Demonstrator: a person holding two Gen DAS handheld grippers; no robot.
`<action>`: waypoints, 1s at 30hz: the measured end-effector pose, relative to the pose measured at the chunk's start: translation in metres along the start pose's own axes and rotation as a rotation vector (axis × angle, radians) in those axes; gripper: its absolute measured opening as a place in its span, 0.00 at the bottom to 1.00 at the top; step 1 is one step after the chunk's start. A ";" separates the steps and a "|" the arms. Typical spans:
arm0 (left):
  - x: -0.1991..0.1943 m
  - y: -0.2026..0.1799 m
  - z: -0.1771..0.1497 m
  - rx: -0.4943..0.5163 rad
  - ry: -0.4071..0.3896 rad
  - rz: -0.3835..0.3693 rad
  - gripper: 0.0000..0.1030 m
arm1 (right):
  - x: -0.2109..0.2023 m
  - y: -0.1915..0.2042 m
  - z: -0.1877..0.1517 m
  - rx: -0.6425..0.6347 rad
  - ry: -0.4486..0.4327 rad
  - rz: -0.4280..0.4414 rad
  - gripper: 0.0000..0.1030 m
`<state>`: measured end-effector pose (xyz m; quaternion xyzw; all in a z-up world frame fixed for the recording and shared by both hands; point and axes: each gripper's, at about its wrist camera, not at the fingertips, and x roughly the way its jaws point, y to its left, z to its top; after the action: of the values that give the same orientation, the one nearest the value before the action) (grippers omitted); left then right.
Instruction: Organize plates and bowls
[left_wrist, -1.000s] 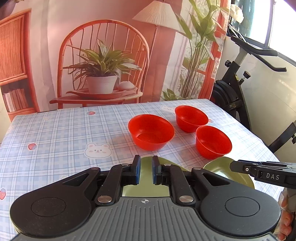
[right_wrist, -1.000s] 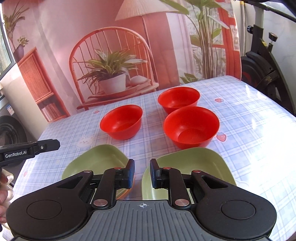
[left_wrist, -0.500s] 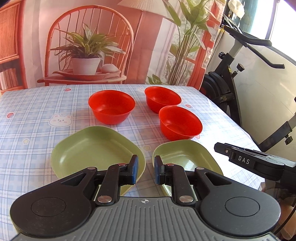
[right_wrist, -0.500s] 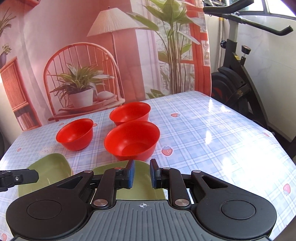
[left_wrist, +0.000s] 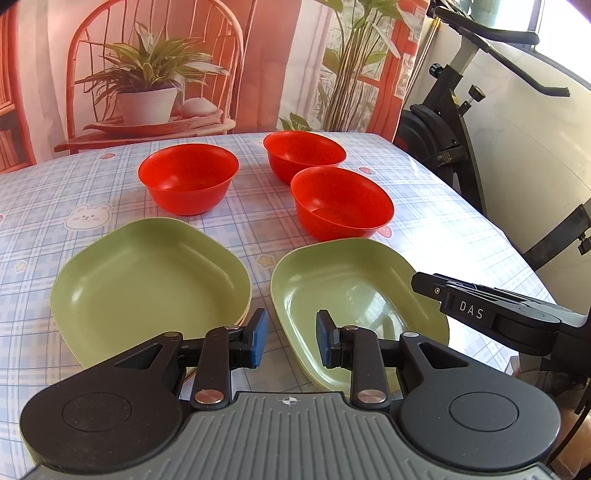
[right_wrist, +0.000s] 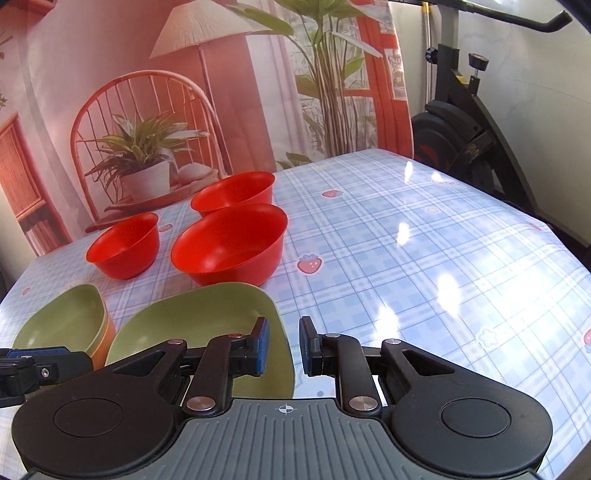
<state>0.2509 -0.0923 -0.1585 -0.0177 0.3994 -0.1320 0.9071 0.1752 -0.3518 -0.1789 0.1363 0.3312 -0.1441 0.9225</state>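
Both my grippers, left gripper (left_wrist: 288, 341) and right gripper (right_wrist: 283, 347), have jaws apart, empty. The right green plate (left_wrist: 347, 291) sits on the bench dead ahead of my left jaws (closest rim), so left probably grabs first.

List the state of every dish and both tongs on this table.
Left green squarish plastic plate: upright, empty, on an orange-edged plate.
Right green squarish plastic plate: upright, empty.
Three red round plastic bowls: upright, empty, unstacked.
Left tongs: open, empty.
Right tongs: open, empty.
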 end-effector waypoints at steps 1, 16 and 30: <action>0.002 -0.001 0.000 0.002 0.005 0.004 0.29 | 0.001 -0.002 -0.002 0.003 0.006 0.008 0.17; 0.022 -0.006 -0.008 0.014 0.085 0.006 0.19 | 0.009 -0.009 -0.008 0.046 0.030 0.040 0.07; 0.009 -0.005 -0.007 0.010 0.057 -0.027 0.12 | -0.004 -0.006 -0.006 0.035 0.002 0.011 0.05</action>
<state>0.2503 -0.0989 -0.1688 -0.0149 0.4239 -0.1464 0.8936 0.1668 -0.3551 -0.1819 0.1544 0.3286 -0.1447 0.9204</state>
